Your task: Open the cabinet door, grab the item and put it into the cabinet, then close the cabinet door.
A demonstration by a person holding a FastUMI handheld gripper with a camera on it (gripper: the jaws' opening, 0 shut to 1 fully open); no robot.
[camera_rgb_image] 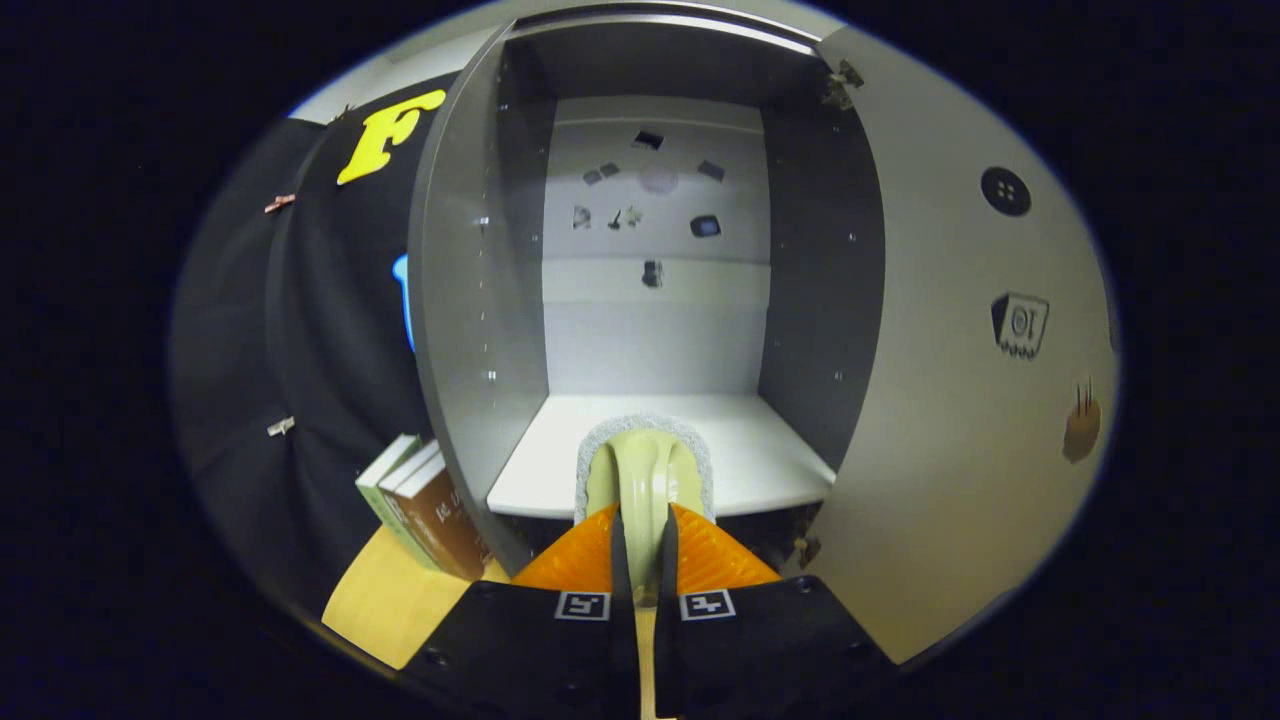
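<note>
1. The cabinet (640, 250) stands open, its two doors swung wide; the right door (960, 380) bears a few small stickers too small to make out.
2. The gripper (645, 560) has its fingers (585, 565) clenched on the pale green handle of a brush (645, 470), which runs up between them.
3. The brush's head, edged with grey bristles, reaches over the front edge of the cabinet's white shelf (760, 450); whether it touches the shelf I cannot tell.
4. On the cabinet's back wall hang several small dark items, blurred beyond naming.
5. Left of the cabinet, books (420, 505) lean on the wooden counter (385, 600), partly cut off by the left door (460, 330).
6. The lower end of the brush handle is hidden by the fingers.
</note>
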